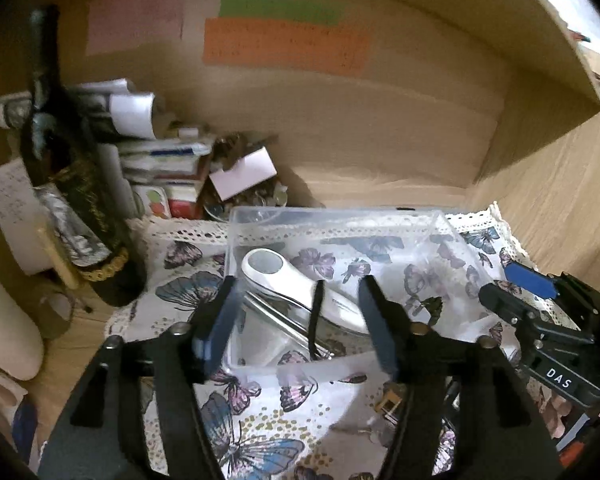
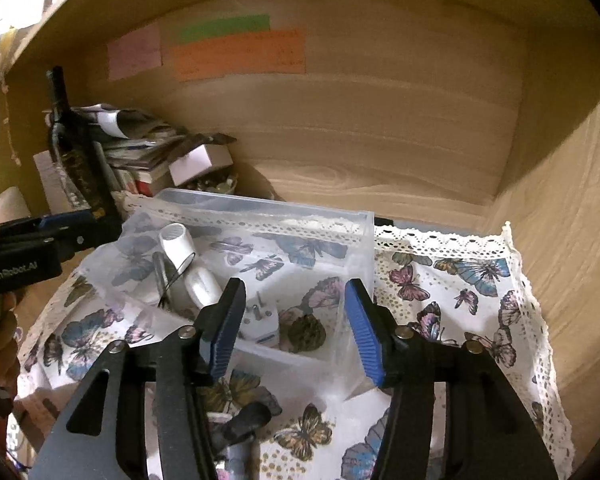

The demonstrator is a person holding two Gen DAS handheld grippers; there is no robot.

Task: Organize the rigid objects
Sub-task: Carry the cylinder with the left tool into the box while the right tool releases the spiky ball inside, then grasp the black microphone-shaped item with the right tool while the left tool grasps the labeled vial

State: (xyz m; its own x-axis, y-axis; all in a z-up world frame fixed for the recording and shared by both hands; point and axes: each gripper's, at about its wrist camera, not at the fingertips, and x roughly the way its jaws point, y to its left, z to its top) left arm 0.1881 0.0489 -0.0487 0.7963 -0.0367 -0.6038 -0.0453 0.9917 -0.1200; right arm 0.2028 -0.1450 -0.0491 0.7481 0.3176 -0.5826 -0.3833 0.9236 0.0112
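Both grippers, left gripper and right gripper, hung side by side, jaws spread wide and holding nothing.

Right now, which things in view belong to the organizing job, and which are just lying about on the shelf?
Job:
clear plastic box
white handheld device in it
metal tweezers in it
white plug adapter in it
pine cone in it
left gripper, open
right gripper, open

Lying about:
dark bottle
stacked papers and boxes
butterfly cloth

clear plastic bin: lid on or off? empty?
Lid off, not empty. The clear bin has an open top; a white handheld device, white plug adapter and pinecone lie inside.
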